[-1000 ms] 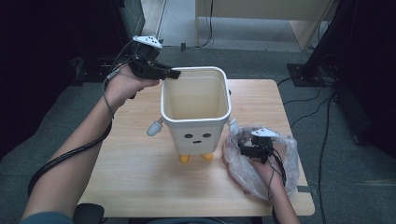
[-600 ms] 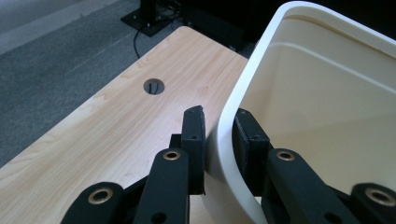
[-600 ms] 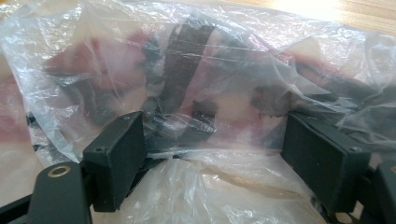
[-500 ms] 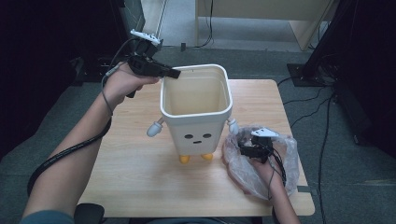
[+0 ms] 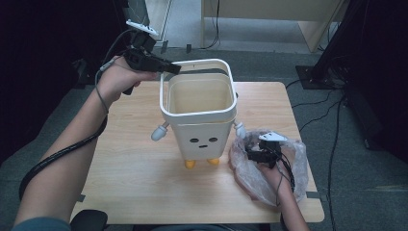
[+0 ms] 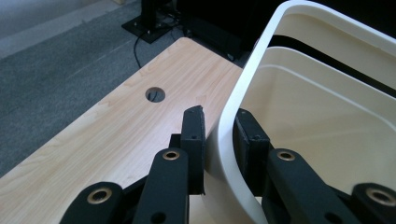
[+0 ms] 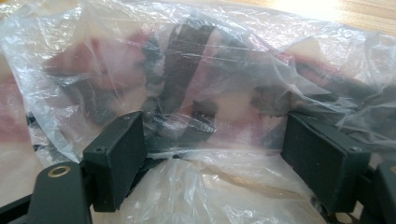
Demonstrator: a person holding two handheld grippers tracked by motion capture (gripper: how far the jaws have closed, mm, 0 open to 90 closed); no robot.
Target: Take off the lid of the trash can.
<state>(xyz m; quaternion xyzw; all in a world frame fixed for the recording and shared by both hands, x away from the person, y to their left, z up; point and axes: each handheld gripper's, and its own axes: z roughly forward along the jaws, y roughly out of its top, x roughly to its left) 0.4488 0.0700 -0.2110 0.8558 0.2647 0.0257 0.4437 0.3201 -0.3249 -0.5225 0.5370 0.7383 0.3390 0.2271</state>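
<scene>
Currently, by size — 4 entries:
1. Wooden table point(image 5: 134, 159).
2. White bin point(image 5: 199, 115) with face and orange feet, upright at table centre; could tip or slide if its rim is pulled sideways.
3. Clear plastic bag point(image 5: 269, 166), crumpled near the right edge — thin film, may tear or slip.
4. Left gripper point(image 6: 219, 140) clamped on the bin's rim; right gripper point(image 7: 210, 154) jaws apart, in the bag.

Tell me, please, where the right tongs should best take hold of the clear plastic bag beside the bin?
Probably a raised fold at the top of the bag, approached from above. It lies crumpled and loose on the table, so flat film gives nothing to pinch. The right tongs stand open against it.
</scene>
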